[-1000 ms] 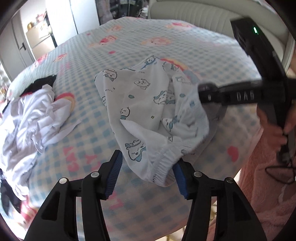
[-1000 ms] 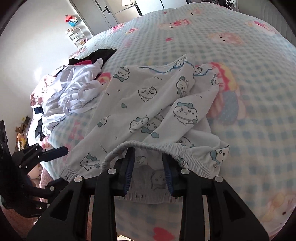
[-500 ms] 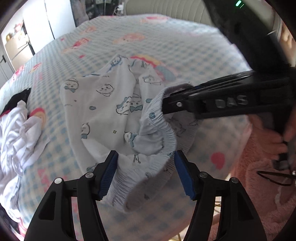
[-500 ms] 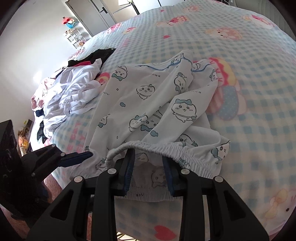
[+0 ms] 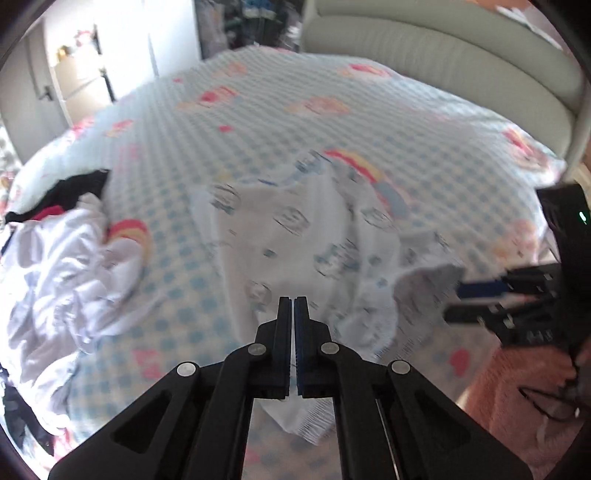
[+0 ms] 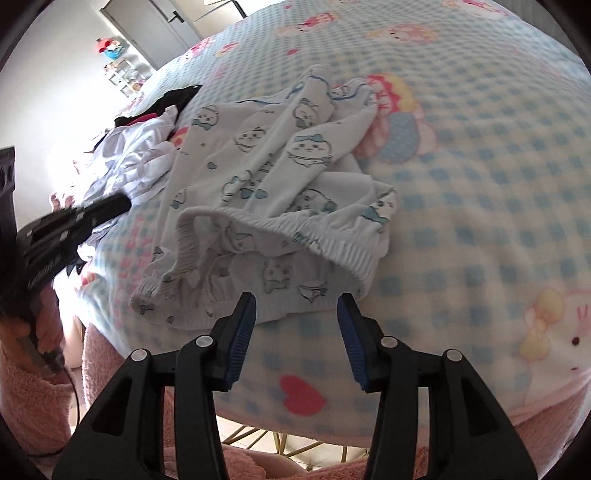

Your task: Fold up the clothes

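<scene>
Lying on the bed, printed pants released by gaping right gripper; left gripper clamped on waistband

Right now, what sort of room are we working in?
Most likely a bedroom in a home. The work surface is a bed with a checked cartoon-print blanket and a padded headboard. Printed pyjama bottoms and a pile of white clothes lie on it, with a door beyond.
</scene>
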`<state>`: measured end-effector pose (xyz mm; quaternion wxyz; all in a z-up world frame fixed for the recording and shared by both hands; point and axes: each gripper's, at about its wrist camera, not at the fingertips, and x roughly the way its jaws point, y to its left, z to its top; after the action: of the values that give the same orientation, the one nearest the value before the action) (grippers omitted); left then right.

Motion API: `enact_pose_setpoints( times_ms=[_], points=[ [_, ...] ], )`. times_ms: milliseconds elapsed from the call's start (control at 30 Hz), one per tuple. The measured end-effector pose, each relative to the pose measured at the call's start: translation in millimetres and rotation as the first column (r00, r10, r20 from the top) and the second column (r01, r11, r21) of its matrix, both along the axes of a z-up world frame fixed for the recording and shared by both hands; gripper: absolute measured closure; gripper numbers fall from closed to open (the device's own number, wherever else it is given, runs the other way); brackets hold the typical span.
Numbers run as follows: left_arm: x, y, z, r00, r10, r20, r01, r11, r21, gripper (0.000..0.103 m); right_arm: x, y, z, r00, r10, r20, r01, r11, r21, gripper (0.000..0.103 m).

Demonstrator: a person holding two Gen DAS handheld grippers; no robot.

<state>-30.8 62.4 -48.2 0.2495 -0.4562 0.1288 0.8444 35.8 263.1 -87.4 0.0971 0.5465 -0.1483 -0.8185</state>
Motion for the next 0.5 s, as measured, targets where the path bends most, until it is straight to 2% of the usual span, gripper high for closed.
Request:
enact_pose_setpoints(
  times_ms=[33, 67, 100, 133, 167, 233, 267, 300, 333, 367, 400, 500],
  points=[
    [4.3, 8.0, -4.9, 0.999, -0.037, 0.017, 0.037, 0.999, -0.005, 0.094, -1.1, 2.1, -1.6, 1.0, -0.01, 0.011, 0.01, 1.0, -0.001, 0.056],
    [8.1, 15.3, -9.3, 0.998, -0.06, 0.028, 0.06, 0.998, -0.009, 0.075, -1.5, 3.8, -1.9, 1.0, -0.021, 0.017, 0.021, 1.0, -0.001, 0.056],
    [11.7, 22.3, -13.4, 0.996, -0.077, 0.035, 0.077, 0.997, -0.014, 0.045, -1.2, 5.0, -0.9, 0.999, -0.027, 0.017, 0.027, 1.0, -0.002, 0.056],
    [15.3, 29.3, -17.5, 0.995, -0.093, 0.042, 0.094, 0.995, -0.019, 0.036, -0.8, 6.2, 0.1, 0.999, -0.033, 0.016, 0.034, 0.999, -0.003, 0.056],
    [18.9, 36.3, -21.5, 0.993, -0.109, 0.049, 0.11, 0.994, -0.024, 0.035, 0.1, 7.1, 1.3, 0.999, -0.039, 0.016, 0.039, 0.999, -0.002, 0.056],
    [23.3, 49.2, -31.8, 0.99, -0.128, 0.058, 0.132, 0.99, -0.056, 0.035, 3.6, 9.3, 2.5, 0.999, -0.049, 0.019, 0.049, 0.999, 0.001, 0.056],
    [22.8, 54.6, -38.8, 0.99, -0.126, 0.057, 0.131, 0.987, -0.094, 0.041, 4.9, 10.7, 1.0, 0.998, -0.051, 0.027, 0.051, 0.999, -0.004, 0.056],
    [22.4, 60.1, -45.8, 0.991, -0.123, 0.055, 0.129, 0.983, -0.131, 0.061, 5.5, 12.4, -2.1, 0.998, -0.055, 0.04, 0.055, 0.998, -0.008, 0.056],
    [18.9, 62.3, -51.3, 0.993, -0.103, 0.057, 0.111, 0.98, -0.166, 0.074, 5.8, 14.7, -5.7, 0.997, -0.061, 0.054, 0.062, 0.998, -0.013, 0.056],
    [14.1, 63.1, -56.2, 0.995, -0.076, 0.058, 0.086, 0.976, -0.2, 0.096, 5.8, 16.7, -8.3, 0.996, -0.065, 0.063, 0.067, 0.998, -0.02, 0.056],
    [9.7, 60.5, -54.3, 0.998, -0.043, 0.042, 0.051, 0.977, -0.205, 0.097, 5.8, 18.1, -9.7, 0.995, -0.068, 0.066, 0.07, 0.997, -0.028, 0.056],
    [9.8, 35.2, -15.4, 0.998, 0.05, -0.04, -0.054, 0.993, -0.102, 0.097, 2.2, 14.9, -9.7, 0.997, -0.052, 0.054, 0.055, 0.997, -0.06, 0.056]
  ],
)
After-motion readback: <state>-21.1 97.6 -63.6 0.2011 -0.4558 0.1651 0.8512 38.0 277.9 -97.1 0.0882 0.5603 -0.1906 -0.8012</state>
